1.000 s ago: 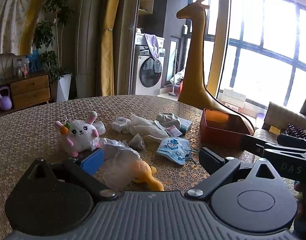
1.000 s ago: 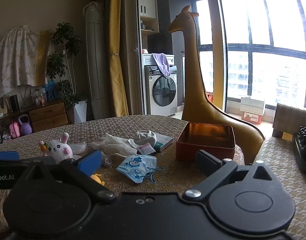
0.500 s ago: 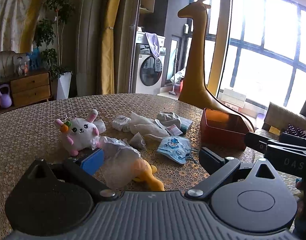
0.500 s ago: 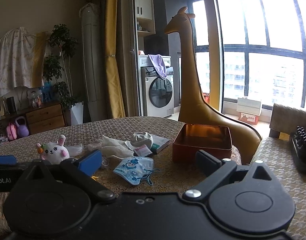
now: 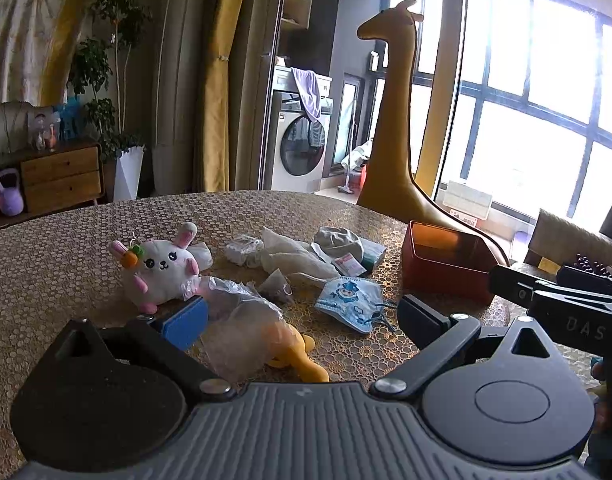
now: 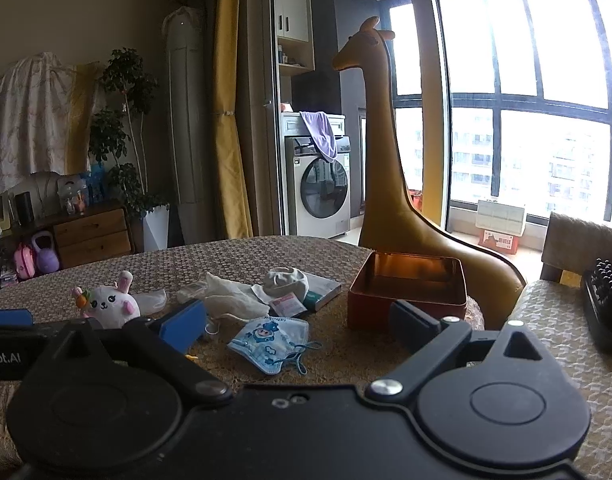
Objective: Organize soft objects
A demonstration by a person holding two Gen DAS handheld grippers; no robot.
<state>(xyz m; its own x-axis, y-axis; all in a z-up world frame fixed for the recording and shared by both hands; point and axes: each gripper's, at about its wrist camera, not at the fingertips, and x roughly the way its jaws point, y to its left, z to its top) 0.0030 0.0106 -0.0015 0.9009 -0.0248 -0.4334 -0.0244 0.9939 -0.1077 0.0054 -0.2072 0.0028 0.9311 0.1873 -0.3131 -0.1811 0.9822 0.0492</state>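
Note:
Soft things lie on a round patterned table (image 5: 46,264): a white bunny plush (image 5: 158,268), a yellow toy in a clear bag (image 5: 266,340), a blue child's face mask (image 5: 352,302), white cloth (image 5: 294,260) and a grey cap (image 5: 338,240). An open orange-red box (image 5: 446,264) stands at the right. My left gripper (image 5: 302,316) is open and empty, just above the bagged toy. My right gripper (image 6: 298,316) is open and empty, held back from the mask (image 6: 270,340), with the box (image 6: 410,288) ahead on its right.
A tall yellow giraffe figure (image 5: 394,120) stands behind the table's far edge. Small packets and a thin book (image 6: 318,292) lie by the cap. A chair with a black brush (image 6: 606,304) is at the right.
Both grippers have drifted slightly; the right one has risen and pulled back a little, so the table items sit lower in its view. Nothing was grasped or moved.

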